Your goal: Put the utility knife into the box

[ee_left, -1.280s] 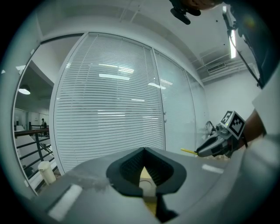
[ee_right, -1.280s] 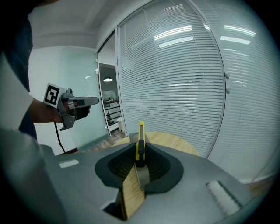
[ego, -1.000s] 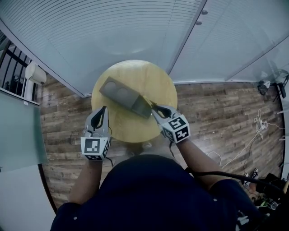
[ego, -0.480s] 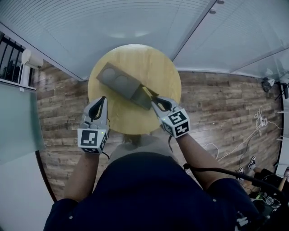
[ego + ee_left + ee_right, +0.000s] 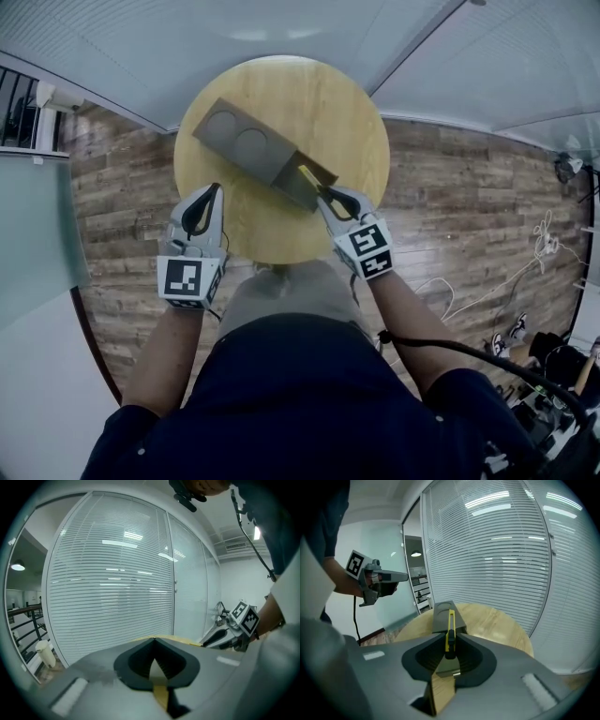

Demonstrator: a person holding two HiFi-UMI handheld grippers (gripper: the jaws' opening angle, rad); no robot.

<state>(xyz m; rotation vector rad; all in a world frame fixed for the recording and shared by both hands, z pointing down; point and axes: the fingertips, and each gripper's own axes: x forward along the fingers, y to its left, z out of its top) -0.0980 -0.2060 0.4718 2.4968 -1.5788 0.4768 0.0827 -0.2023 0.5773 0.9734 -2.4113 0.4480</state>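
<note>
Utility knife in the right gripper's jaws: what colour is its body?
Yellow, with some black; the utility knife shows best in the right gripper view.

**Right jaws on the knife, left jaws empty**

My right gripper [image 5: 324,193] reaches forward and slightly inward over the near right edge of the table [image 5: 328,103]. Its jaws are clamped on the back end of the utility knife [image 5: 450,627], which sticks straight out ahead between them, standing on edge. My left gripper [image 5: 214,189] points straight ahead over the near left edge, its tips pressed together with nothing between them. The two grippers are well apart. Both my forearms are bare, and the marker cubes face up.
</note>
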